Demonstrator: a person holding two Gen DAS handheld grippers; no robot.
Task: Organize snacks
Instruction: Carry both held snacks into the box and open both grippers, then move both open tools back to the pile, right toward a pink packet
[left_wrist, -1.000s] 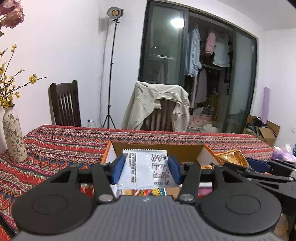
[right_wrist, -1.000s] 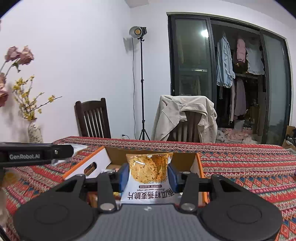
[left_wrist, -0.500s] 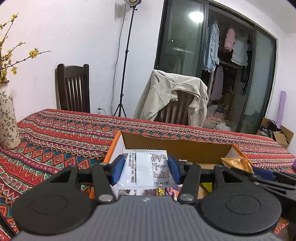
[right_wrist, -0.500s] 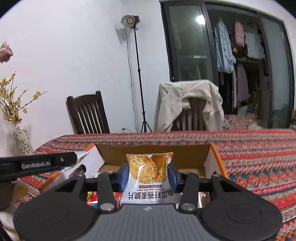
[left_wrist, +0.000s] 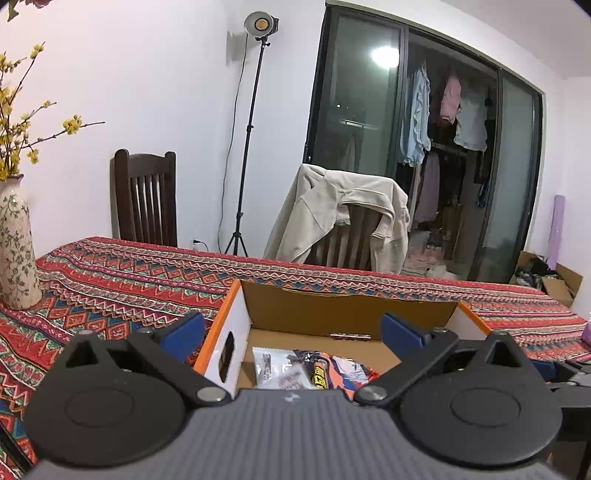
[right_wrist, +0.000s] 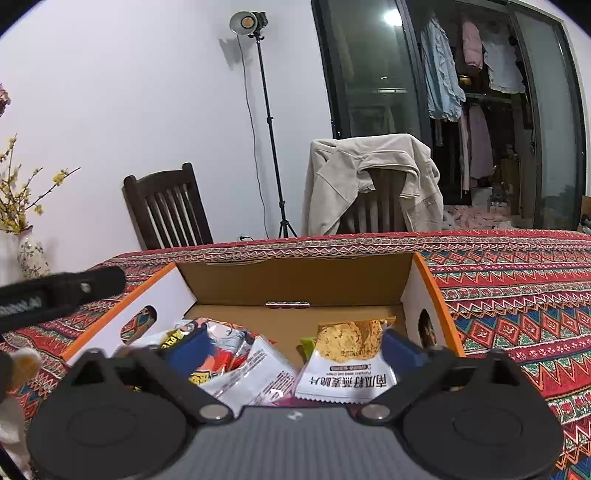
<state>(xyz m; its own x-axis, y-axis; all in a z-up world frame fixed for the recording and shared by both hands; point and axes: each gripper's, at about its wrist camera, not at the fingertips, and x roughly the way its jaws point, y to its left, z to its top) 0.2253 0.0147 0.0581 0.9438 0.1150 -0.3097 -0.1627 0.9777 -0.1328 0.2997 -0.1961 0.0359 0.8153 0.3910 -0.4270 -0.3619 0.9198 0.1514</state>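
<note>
Now | 2 claws opening, gripping nothing: left claw (left_wrist: 291, 326), right claw (right_wrist: 293, 345) | 1 box (right_wrist: 295, 278) | 2 chairs

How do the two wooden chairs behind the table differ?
The left chair is bare, its dark slatted back fully showing; the right chair has a cream jacket draped over it, hiding most of its back. The left chair stands beside the light stand; the right stands before the glass doors. Both are dark slatted wood.

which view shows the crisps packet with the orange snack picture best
The right wrist view: the crisps packet stands inside the cardboard box, front facing the camera, between the opening jaws of the right gripper. The left wrist view shows other packets in the box but not this one.
</note>
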